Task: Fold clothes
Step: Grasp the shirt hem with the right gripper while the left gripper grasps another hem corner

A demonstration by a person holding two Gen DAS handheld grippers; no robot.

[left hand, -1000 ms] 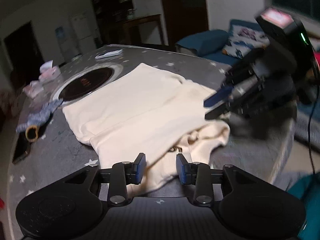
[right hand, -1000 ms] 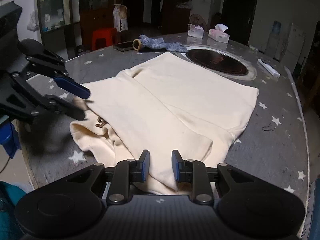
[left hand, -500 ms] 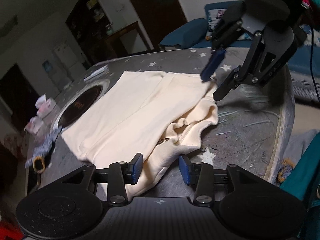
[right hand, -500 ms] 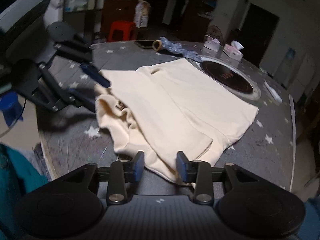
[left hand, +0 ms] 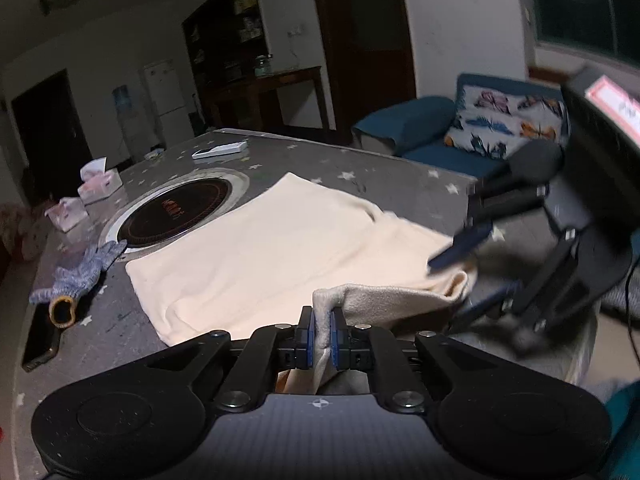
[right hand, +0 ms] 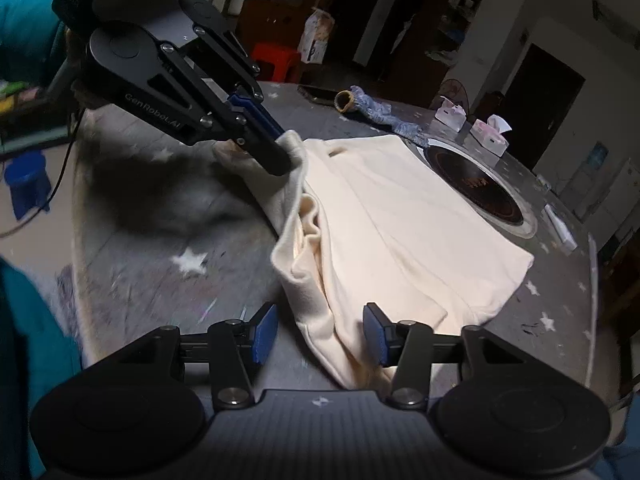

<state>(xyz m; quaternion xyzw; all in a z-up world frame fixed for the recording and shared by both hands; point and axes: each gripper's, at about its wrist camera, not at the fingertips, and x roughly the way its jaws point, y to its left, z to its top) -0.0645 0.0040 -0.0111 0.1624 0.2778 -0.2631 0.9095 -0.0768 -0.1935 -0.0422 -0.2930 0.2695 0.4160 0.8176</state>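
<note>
A cream garment (left hand: 288,248) lies partly folded on the grey star-patterned table (left hand: 380,172); it also shows in the right wrist view (right hand: 400,220). My left gripper (left hand: 321,338) is shut on the garment's near edge and lifts a fold of it; it also shows in the right wrist view (right hand: 276,148), pinching the cloth. My right gripper (right hand: 318,334) is open, its pads either side of the garment's near corner. It also shows in the left wrist view (left hand: 472,276), blurred, at the garment's right end.
A round black hob (left hand: 176,212) is set in the table behind the garment. A blue knit glove (left hand: 80,276) and a phone (left hand: 40,344) lie at the left. Tissue boxes (left hand: 98,180) and a white remote (left hand: 220,150) lie further back. A blue sofa (left hand: 460,136) stands beyond the table.
My left gripper has closed on the garment's edge and raised it. My right gripper has opened wider and moved to the garment's near corner.
</note>
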